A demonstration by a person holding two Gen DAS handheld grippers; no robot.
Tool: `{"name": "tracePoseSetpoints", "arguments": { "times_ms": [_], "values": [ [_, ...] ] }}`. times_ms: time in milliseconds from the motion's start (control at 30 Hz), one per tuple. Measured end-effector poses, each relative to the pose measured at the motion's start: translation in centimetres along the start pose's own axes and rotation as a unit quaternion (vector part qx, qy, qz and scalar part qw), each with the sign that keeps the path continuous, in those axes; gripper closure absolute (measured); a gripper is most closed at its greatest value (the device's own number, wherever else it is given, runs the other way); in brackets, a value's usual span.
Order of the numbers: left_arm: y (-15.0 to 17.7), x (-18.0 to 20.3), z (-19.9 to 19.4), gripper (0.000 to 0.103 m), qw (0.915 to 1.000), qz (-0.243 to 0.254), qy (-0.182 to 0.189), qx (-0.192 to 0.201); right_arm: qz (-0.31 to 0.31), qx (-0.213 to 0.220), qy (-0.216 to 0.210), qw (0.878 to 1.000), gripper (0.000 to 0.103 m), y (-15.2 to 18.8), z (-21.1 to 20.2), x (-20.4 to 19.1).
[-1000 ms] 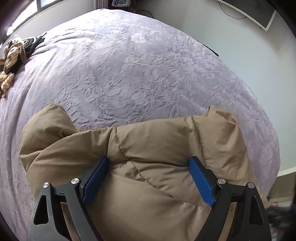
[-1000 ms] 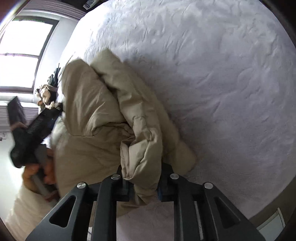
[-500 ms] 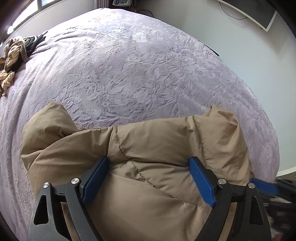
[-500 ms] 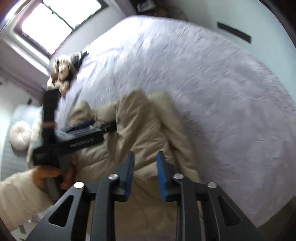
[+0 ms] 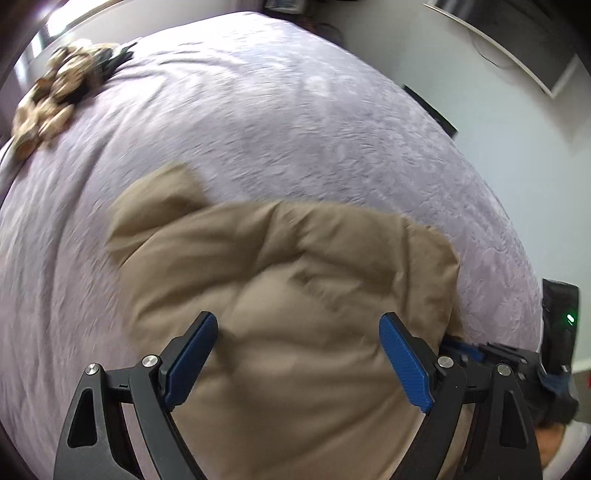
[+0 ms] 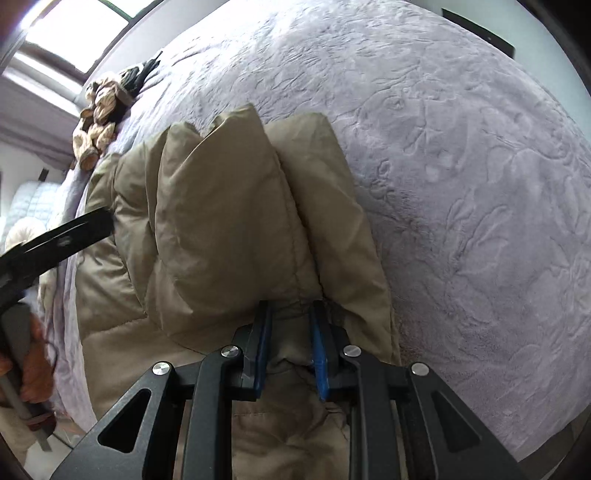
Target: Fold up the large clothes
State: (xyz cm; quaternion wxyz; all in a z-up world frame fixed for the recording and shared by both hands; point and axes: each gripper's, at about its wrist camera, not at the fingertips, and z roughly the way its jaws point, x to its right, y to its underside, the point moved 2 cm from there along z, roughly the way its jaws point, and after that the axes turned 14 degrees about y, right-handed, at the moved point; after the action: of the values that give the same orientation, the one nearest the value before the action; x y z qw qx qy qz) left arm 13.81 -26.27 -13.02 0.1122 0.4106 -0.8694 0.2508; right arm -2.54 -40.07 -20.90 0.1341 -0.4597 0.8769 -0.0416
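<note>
A tan puffer jacket [image 5: 288, 295] lies bunched on a lavender bedspread [image 5: 295, 122]. My left gripper [image 5: 297, 339] is open, its blue pads spread wide over the jacket's padded body. In the right wrist view my right gripper [image 6: 290, 325] is shut on a fold of the jacket [image 6: 229, 229] at its near right edge, with a thick folded layer rising in front of it. The left gripper's black frame [image 6: 55, 243] shows at the left of that view.
A brown and black pile of cloth [image 5: 62, 85] sits at the far left corner of the bed, also in the right wrist view [image 6: 107, 110]. A pale wall [image 5: 509, 122] runs along the bed's right side. A window [image 6: 74, 29] is at the far left.
My right gripper came down and closed on a fold of the jacket. My left gripper lifted and drew back over the jacket, staying open.
</note>
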Motion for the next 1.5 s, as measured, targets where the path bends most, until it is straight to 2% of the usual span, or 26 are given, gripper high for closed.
{"name": "tracePoseSetpoints", "arguments": {
  "times_ms": [167,200,267,400,467,500,567,633,733,867,1000,1100,1200,1233,1267,1333,1400,1433,1500],
  "values": [
    [4.4,-3.4,-2.3,0.013,0.9958,-0.088,-0.024,-0.005,-0.018,-0.011,-0.011,1.0,0.08,-0.4,1.1,0.2],
    [5.6,-4.1,-2.8,0.002,0.9936,-0.108,-0.033,-0.001,-0.021,-0.014,-0.014,1.0,0.08,-0.5,1.3,0.2],
    [7.0,-5.1,-3.5,0.0,0.9899,-0.135,-0.042,0.008,-0.03,-0.02,-0.018,0.999,0.079,-0.6,1.3,0.3],
    [10.0,-6.6,-4.6,0.0,0.9809,-0.193,-0.018,0.02,-0.047,-0.033,-0.027,0.998,0.074,-1.1,0.7,0.3],
    [10.9,-7.2,-4.8,0.0,0.9774,-0.21,-0.004,0.023,-0.05,-0.038,-0.029,0.998,0.06,-1.4,0.3,0.5],
    [11.3,-7.5,-4.9,0.0,0.9749,-0.221,0.011,0.025,-0.049,-0.04,-0.03,0.998,0.058,-1.5,0.0,0.7],
    [12.1,-8.0,-4.7,0.0,0.9714,-0.234,0.03,0.024,-0.042,-0.048,-0.045,0.997,0.052,-1.7,-0.4,0.9],
    [12.5,-8.3,-4.1,0.0,0.9703,-0.24,0.029,0.014,-0.038,-0.052,-0.051,0.997,0.045,-1.7,-0.8,1.0],
    [12.9,-8.7,-3.4,0.0,0.9696,-0.242,0.039,0.002,-0.035,-0.053,-0.05,0.997,0.042,-1.7,-1.4,1.0],
    [13.0,-9.0,-3.4,0.0,0.9646,-0.251,0.081,0.011,-0.036,-0.04,-0.05,0.997,0.035,-2.1,-2.6,0.7],
    [13.1,-10.6,-3.0,0.0,0.9472,-0.284,0.148,0.014,-0.029,-0.029,-0.053,0.998,0.031,-3.2,-3.3,0.8],
    [13.5,-11.5,-2.6,0.0,0.9403,-0.296,0.169,0.007,-0.021,-0.024,-0.04,0.999,0.031,-4.0,-3.3,1.8],
    [13.9,-12.0,-2.0,0.0,0.9391,-0.298,0.172,-0.003,-0.006,-0.038,-0.037,0.999,0.03,-3.9,-2.7,3.1],
    [14.0,-12.0,-1.9,0.0,0.9379,-0.298,0.178,-0.003,-0.004,-0.043,-0.038,0.998,0.027,-3.7,-2.5,3.5],
    [14.1,-12.1,-1.8,0.0,0.9339,-0.301,0.193,0.001,-0.001,-0.05,-0.04,0.998,0.022,-3.5,-2.2,3.9],
    [14.1,-12.2,-1.4,0.0,0.9225,-0.31,0.23,0.008,0.001,-0.059,-0.049,0.997,0.021,-3.1,-1.8,4.3],
    [14.0,-12.4,-1.1,0.0,0.9051,-0.318,0.281,0.015,0.003,-0.07,-0.062,0.996,0.021,-3.0,-1.2,4.8],
    [14.0,-12.4,-1.1,0.0,0.9012,-0.32,0.292,0.017,0.005,-0.073,-0.067,0.995,0.021,-2.9,-1.1,4.9],
    [14.0,-12.6,-1.1,0.0,0.8988,-0.319,0.3,0.018,0.009,-0.075,-0.082,0.994,0.02,-3.0,-0.9,5.2]
  ]
}}
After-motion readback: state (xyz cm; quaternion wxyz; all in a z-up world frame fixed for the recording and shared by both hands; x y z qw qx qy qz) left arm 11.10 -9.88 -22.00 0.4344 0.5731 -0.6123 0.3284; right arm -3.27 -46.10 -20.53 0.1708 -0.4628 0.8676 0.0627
